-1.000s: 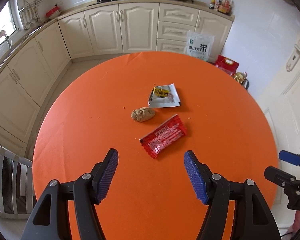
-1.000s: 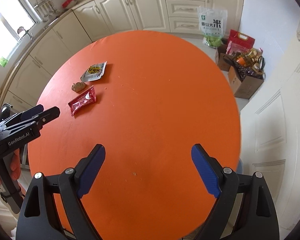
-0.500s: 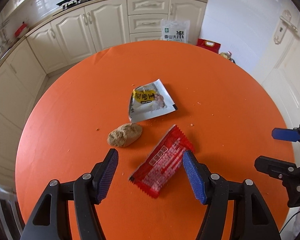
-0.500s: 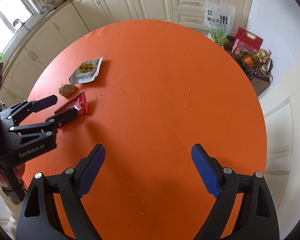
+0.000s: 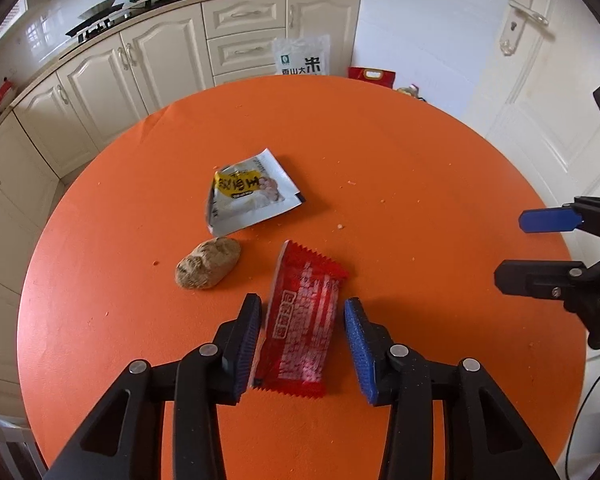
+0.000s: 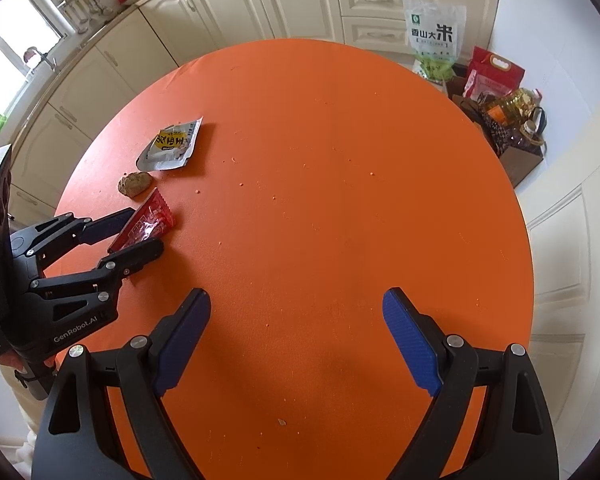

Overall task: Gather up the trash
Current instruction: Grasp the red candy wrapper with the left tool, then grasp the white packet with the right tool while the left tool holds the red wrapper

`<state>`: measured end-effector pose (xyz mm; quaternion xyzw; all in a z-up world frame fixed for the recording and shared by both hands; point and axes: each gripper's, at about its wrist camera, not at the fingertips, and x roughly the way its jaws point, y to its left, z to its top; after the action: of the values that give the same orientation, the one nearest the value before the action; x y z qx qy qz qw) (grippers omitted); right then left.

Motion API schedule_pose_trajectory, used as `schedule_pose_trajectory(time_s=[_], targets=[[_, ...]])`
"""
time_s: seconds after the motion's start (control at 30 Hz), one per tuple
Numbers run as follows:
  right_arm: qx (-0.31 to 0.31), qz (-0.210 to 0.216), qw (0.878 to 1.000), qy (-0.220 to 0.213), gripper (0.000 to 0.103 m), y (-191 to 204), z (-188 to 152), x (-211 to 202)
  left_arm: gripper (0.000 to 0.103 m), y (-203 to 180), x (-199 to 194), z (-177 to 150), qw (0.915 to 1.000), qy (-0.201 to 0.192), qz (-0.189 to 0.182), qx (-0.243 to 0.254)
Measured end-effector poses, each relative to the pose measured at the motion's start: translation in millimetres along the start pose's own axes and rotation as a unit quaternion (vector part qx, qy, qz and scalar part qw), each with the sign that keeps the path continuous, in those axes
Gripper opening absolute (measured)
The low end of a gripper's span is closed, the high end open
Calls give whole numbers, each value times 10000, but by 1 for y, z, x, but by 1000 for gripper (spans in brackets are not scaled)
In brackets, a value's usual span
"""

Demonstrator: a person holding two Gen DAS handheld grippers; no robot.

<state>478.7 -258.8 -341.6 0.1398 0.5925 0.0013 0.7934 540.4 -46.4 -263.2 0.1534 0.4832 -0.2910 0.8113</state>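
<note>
A red snack wrapper (image 5: 302, 322) lies on the round orange table (image 5: 420, 200); it also shows in the right wrist view (image 6: 146, 226). My left gripper (image 5: 302, 312) is open, with one finger on each side of the wrapper, not closed on it. A brown crumbly lump (image 5: 208, 264) lies just left of it, and a silver and yellow wrapper (image 5: 248, 194) lies beyond. My right gripper (image 6: 296, 314) is open and empty over the bare near side of the table, to the right of the left gripper (image 6: 142, 232).
Small crumbs (image 6: 282, 422) are scattered over the table. Cream kitchen cabinets (image 5: 172, 52) run behind it. A rice bag (image 6: 434, 34), a red bag (image 6: 494, 74) and oil bottles (image 6: 516, 110) stand on the floor at the far right. A white door (image 5: 548, 60) is on the right.
My left gripper has moved forward and down until its fingers straddle the red wrapper, and they have narrowed. My right gripper has shifted a little forward and stays open.
</note>
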Motion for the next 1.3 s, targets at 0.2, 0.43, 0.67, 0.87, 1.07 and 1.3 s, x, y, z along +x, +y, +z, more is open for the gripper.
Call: schedule_pose_trajectory(time_s=[0.2,0.43,0.67,0.87,1.07,1.3], targets=[[5,12,10000,33,90,1,-1,2,33,0,0,2,9999,14,89,84],[58,64,9999,64,90,0,-1,4,17,-14,4,8,9997,90,130,-189],[59,44,10000,38,90,-4,-1,-1,13,-15,-6,12,9984,52,119,-559],[-130,-24,9999,-84,89,0,11,-6,12,-7,-23,7,9955,-148,83,-936],[-372,126,9992,34,89,21,42,1,12,18,-47,1,9889,-504,-39,-1399],[-541,-86,9982,236,90,66,84,28,12,68,-60,-19,9747,-721,146,-2111]])
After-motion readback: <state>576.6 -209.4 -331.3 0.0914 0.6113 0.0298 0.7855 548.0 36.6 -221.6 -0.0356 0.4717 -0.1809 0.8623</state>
